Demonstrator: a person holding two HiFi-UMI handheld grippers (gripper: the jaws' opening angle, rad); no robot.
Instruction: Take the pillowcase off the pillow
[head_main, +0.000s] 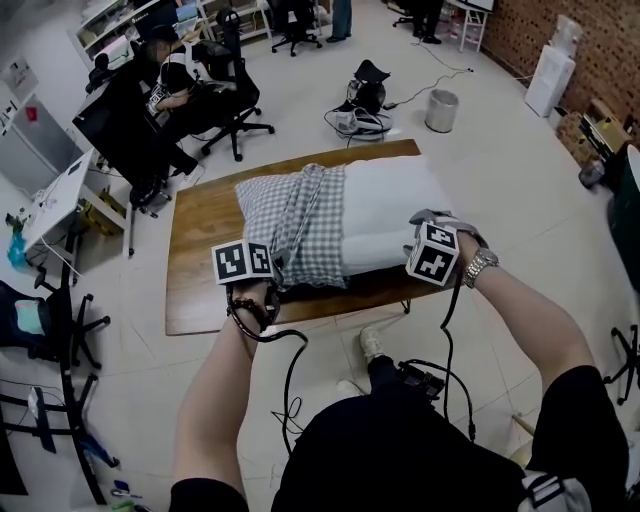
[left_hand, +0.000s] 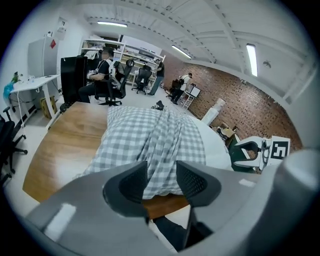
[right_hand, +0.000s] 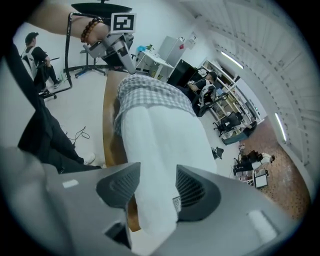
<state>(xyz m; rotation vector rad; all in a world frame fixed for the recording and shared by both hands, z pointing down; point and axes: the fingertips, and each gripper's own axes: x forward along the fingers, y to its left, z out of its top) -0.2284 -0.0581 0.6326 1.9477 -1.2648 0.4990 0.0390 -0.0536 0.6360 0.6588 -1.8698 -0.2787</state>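
A white pillow (head_main: 385, 215) lies on the wooden table (head_main: 200, 260), its left half still inside a grey checked pillowcase (head_main: 300, 225) bunched into folds. My left gripper (head_main: 268, 272) is at the pillowcase's near edge. In the left gripper view its jaws (left_hand: 161, 172) stand apart, with the checked cloth (left_hand: 150, 145) showing in the gap and not pinched. My right gripper (head_main: 425, 245) is at the pillow's near right corner. In the right gripper view its jaws (right_hand: 157, 175) straddle the bare white corner (right_hand: 160, 150) loosely, and a small tag lies by the right pad.
The table's near edge runs just below both grippers, and my legs and cables are under it. Behind the table are office chairs (head_main: 235, 100), a seated person (head_main: 175, 85), a bag (head_main: 365, 95) and a bin (head_main: 441, 110) on the floor. A white desk (head_main: 55, 195) stands at the left.
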